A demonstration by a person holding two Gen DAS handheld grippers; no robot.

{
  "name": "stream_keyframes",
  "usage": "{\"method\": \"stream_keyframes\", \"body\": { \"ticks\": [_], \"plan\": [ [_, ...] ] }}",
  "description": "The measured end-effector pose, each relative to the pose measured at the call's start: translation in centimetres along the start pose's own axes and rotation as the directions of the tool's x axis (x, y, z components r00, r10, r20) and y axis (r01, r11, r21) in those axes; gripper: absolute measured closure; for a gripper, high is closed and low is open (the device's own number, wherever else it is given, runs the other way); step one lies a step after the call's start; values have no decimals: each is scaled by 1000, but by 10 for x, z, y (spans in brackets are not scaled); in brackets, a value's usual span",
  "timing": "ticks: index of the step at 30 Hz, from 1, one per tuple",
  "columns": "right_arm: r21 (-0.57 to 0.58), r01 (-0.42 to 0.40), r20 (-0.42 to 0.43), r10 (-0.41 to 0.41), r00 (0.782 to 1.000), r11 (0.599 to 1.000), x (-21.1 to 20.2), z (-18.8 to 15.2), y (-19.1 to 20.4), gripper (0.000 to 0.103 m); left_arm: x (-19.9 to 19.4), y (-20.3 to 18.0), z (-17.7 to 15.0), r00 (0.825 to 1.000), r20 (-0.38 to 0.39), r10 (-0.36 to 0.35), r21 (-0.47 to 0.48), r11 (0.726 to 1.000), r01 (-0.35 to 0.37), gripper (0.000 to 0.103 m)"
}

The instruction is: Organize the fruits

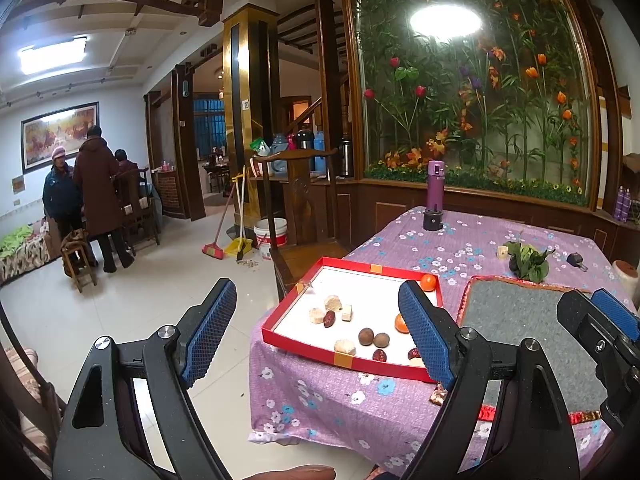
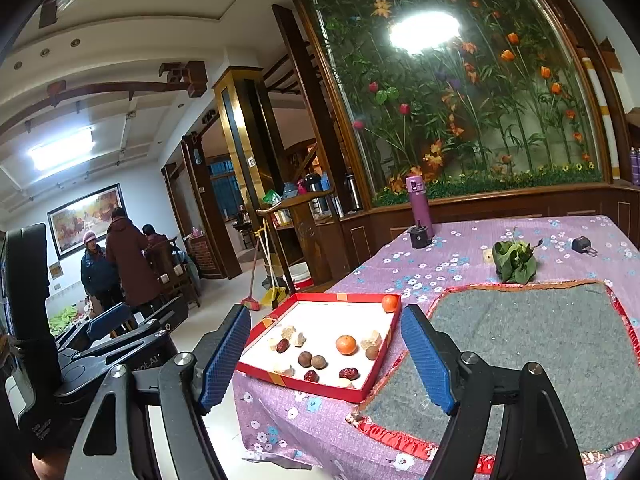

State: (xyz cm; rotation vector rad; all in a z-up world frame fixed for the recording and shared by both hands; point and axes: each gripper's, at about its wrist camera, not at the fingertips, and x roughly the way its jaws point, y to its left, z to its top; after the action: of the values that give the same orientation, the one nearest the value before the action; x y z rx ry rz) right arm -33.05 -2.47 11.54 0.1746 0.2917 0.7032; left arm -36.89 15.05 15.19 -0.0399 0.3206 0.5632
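Both claws hang spread and hold nothing, short of the desk's near edge. Our left claw [image 1: 316, 328] faces the red tray [image 1: 352, 268] at the desk's near left corner; our right claw [image 2: 326, 354] sits farther right. Fruits lie loose inside, one orange [image 2: 346, 345] mid-tray, another orange [image 2: 390, 303] in the far corner.

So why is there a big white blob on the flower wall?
Left wrist view: a ceiling lamp's glare bounces off the glass over the flower wall, washing it out. Right wrist view: the same glare; the fisheye lens bends the wall's edges.
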Motion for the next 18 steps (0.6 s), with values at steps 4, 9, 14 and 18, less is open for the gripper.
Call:
{"method": "stream_keyframes", "body": {
  "ticks": [4,9,14,18],
  "plan": [
    [-8,-1,0,1,1000,1000,1,-2,2,27,0,2,-2,1000,-3,0,-3,1000,0,19],
    [-19,-2,0,2,1000,1000,1,-3,6,27,0,3,-3,1000,0,2,-1,1000,-2,19],
    [-22,-3,0,3,1000,1000,2,-3,7,27,1,2,-2,1000,-1,2,-1,1000,-2,19],
    [-22,-4,-2,4,1000,1000,2,-4,8,27,1,2,-3,1000,-2,1,-2,1000,-1,19]
  ]
}}
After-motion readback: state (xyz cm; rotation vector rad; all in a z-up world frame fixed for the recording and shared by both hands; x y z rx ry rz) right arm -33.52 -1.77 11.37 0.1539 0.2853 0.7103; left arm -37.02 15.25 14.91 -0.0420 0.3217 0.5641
